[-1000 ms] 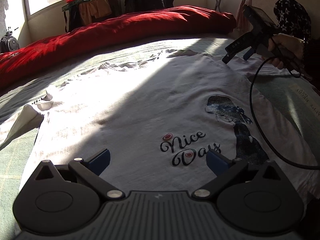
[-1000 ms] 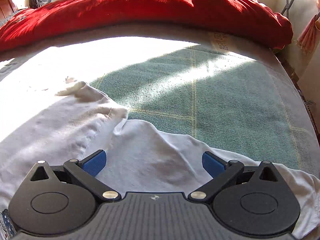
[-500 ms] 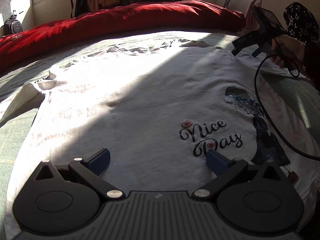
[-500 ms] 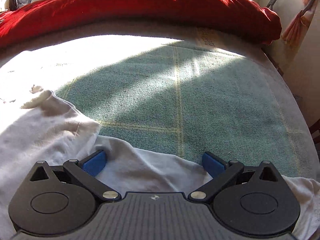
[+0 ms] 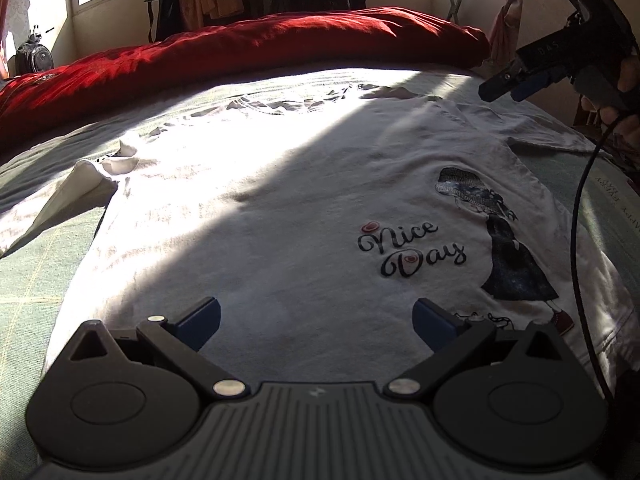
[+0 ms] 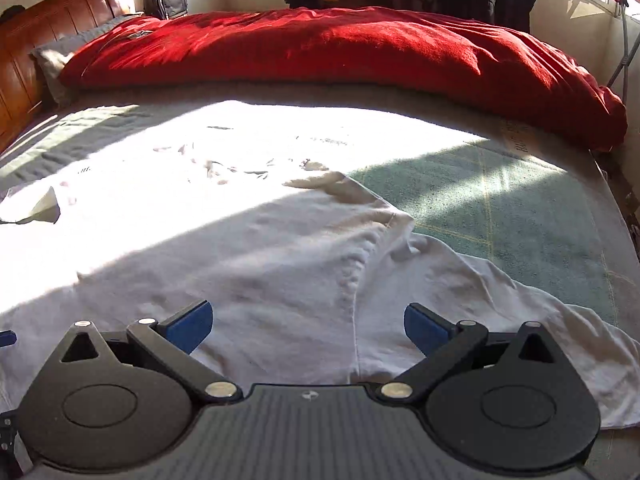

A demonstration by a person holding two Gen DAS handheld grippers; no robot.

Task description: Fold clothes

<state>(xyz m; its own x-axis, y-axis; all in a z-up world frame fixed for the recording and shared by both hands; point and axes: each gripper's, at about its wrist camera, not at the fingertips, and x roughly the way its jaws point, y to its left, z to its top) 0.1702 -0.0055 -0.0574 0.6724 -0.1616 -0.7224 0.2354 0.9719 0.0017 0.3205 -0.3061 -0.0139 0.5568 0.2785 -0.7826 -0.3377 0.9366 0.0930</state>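
Zero folds done so far: white tee (image 5: 280, 200) lies flat, print up, on the bed (image 6: 500, 200), your left gripper (image 5: 316, 320) & right gripper (image 6: 306, 322) both wide open w/ nothing held, sleeve (image 6: 500, 300) at 3 o'clock untucked, so everything's left.

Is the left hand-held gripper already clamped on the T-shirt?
No, the left hand-held gripper is wide open above the white T-shirt, with nothing between its fingers.
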